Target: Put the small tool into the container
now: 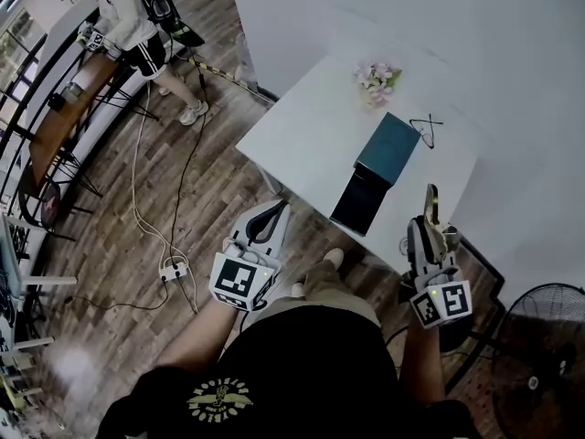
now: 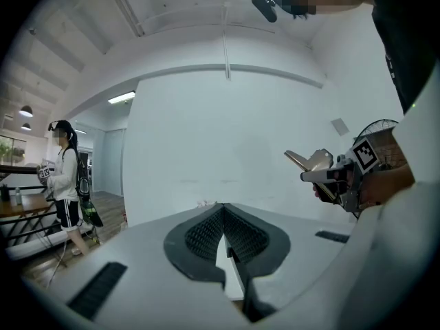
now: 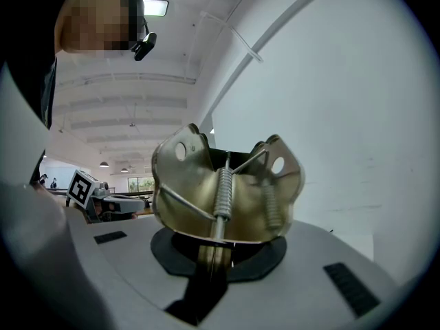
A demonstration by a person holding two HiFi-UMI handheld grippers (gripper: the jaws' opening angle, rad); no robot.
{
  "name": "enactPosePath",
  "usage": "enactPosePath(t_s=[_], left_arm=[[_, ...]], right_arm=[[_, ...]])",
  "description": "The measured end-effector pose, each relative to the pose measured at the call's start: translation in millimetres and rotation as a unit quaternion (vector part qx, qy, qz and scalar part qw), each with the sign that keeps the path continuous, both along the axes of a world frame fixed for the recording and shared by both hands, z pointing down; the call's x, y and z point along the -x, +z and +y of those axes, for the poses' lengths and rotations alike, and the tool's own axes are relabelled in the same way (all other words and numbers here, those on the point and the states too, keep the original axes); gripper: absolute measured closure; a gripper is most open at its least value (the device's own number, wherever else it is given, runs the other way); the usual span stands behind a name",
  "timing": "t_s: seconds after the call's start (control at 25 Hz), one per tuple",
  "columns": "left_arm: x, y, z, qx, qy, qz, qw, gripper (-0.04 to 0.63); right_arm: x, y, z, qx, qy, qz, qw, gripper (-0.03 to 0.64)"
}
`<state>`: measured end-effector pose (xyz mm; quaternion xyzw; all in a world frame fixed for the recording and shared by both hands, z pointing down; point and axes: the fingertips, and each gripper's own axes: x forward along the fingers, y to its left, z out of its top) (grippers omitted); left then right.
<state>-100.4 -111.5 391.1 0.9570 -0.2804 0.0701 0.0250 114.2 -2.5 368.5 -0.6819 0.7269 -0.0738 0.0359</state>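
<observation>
A brass-coloured metal spring clip [image 3: 227,191] stands upright between the pads of my right gripper [image 3: 218,245], which is shut on it. In the head view that clip [image 1: 431,203] sticks out of the right gripper [image 1: 428,227] just off the near edge of the white table [image 1: 302,144]. A dark teal box [image 1: 388,146] lies on the table with its dark lid [image 1: 360,200] folded open toward me. My left gripper [image 1: 272,208] hangs over the floor left of the table, jaws together and empty [image 2: 223,210]. The left gripper view also catches the right gripper [image 2: 342,175] with the clip [image 2: 309,161].
Pink flowers [image 1: 377,79] and a thin black wire object [image 1: 426,128] lie at the table's far end. A floor fan [image 1: 539,337] stands at the lower right. On the wooden floor are a power strip [image 1: 172,268] and cables. Another person [image 1: 137,26] stands by a desk [image 1: 64,117] at the upper left.
</observation>
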Motion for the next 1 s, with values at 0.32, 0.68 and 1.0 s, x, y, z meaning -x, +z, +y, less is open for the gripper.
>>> enactPosePath(t_s=[0.32,0.68,1.0], left_arm=[[-9,-5,-12,0.0,0.001,-0.001,1.0,0.588],[-22,-10,-32,0.0,0.004,0.01,0.9999,0.588],[-49,11,-48,0.019,0.013,0.006,0.9997,0.588]], right_arm=[[-10,-5,-13,-0.011,-0.001,-0.001,1.0,0.574],[-18,3,-36,0.005,-0.009,-0.002,1.0,0.574],[-34,23,-46,0.03,-0.005,-0.01,1.0,0.574]])
